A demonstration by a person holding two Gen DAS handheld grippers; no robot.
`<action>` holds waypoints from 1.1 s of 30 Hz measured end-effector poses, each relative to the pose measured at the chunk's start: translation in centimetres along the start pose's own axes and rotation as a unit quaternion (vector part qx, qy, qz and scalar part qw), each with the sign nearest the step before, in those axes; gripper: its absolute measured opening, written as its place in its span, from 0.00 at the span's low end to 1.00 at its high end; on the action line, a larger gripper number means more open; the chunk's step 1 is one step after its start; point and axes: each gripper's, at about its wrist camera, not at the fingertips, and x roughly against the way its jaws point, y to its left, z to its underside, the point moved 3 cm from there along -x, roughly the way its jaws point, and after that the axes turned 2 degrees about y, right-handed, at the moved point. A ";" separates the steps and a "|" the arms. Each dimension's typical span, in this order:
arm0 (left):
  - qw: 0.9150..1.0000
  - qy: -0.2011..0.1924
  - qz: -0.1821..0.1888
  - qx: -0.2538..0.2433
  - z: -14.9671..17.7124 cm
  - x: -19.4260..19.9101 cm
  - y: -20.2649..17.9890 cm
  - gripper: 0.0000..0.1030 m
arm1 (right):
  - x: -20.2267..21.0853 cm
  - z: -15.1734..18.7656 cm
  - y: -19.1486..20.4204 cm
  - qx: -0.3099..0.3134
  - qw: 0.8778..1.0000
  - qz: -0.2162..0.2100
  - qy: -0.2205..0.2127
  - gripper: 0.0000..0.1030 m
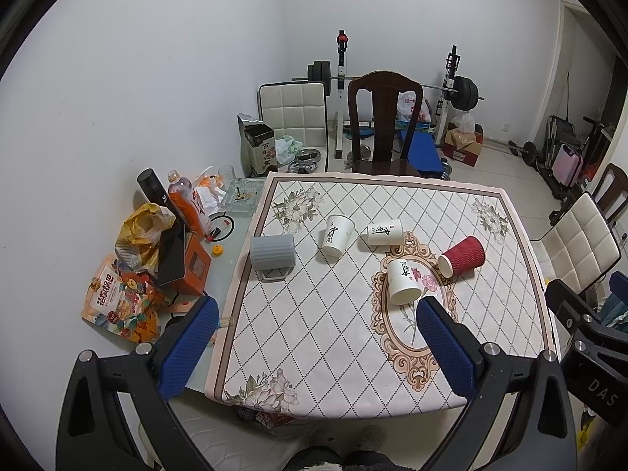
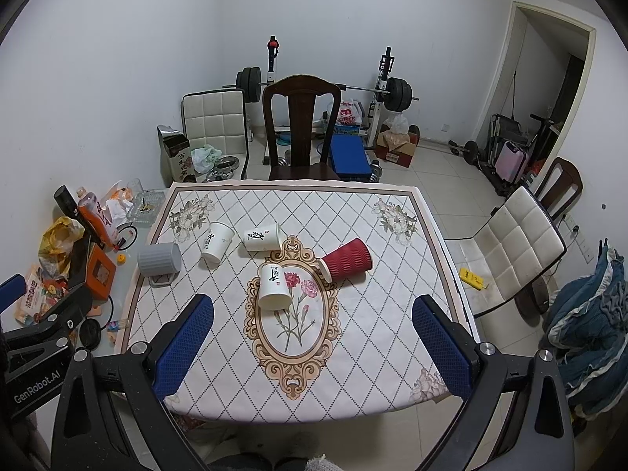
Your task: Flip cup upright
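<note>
Several cups lie on their sides on the patterned tablecloth (image 1: 333, 333). A grey ribbed mug (image 1: 272, 255) with a handle lies at the left edge, also in the right wrist view (image 2: 159, 259). Three white paper cups lie near the middle: one (image 1: 335, 235), one (image 1: 385, 232), and one nearest me (image 1: 402, 282) with its mouth toward me (image 2: 273, 287). A red ribbed paper cup (image 1: 462, 255) lies to the right (image 2: 347, 261). My left gripper (image 1: 318, 310) is open and empty above the table's front. My right gripper (image 2: 312, 308) is open and empty, also above the front.
Clutter sits on the glass strip left of the cloth: snack bag (image 1: 117, 302), orange box (image 1: 188, 267), bottles (image 1: 186, 204), glass ashtray (image 1: 241, 196). A dark wooden chair (image 1: 382, 125) stands at the far side, a white chair (image 2: 510, 247) at the right. Weights stand behind.
</note>
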 end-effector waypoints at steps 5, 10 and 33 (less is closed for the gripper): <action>1.000 0.000 0.002 0.001 -0.1 0.1 -0.1 1.00 | -0.1 -0.1 0.0 0.000 1.000 0.000 0.001 0.99; 1.000 0.000 0.002 0.001 -0.1 0.2 -0.2 1.00 | 0.1 -0.1 0.0 0.000 1.000 0.000 0.002 0.99; 0.974 0.174 -0.115 0.088 5.1 -16.6 4.4 1.00 | -20.4 4.7 4.4 0.026 0.984 -0.035 0.173 0.99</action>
